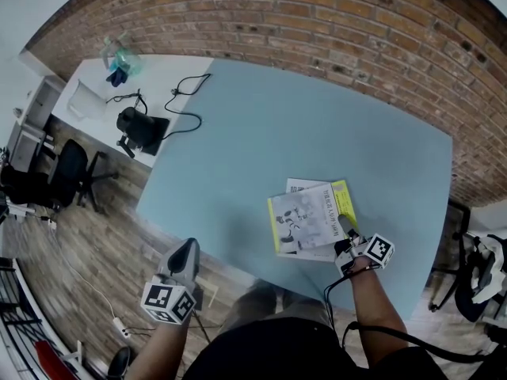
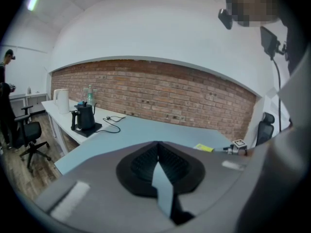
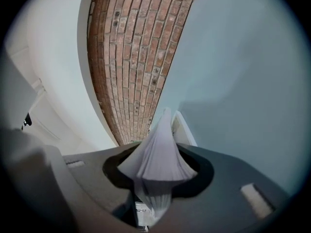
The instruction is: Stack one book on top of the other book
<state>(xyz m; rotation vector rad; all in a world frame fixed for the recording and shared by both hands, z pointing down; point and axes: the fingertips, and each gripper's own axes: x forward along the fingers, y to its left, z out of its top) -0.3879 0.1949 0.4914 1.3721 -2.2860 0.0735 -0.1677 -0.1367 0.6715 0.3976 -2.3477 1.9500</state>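
Right gripper (image 1: pixel 346 229), jaws loosely parted around the top book's (image 1: pixel 310 216) near right corner, is the nearer hand; that book lies on the lower book (image 1: pixel 297 185), mid-tabletop (image 1: pixel 317 117). Left gripper (image 1: pixel 184 261) hangs aside, jaws together, empty.

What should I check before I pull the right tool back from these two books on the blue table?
1. Top book lies on bottom book: ok.
2. Edges lined up: not ok, bottom book peeks out at the far side.
3. Stack fully on table: ok.
4. Right tool clear of books: not ok, page edges sit between its parted jaws.
5. Left tool out of the way: ok, shut, empty, apart from books.
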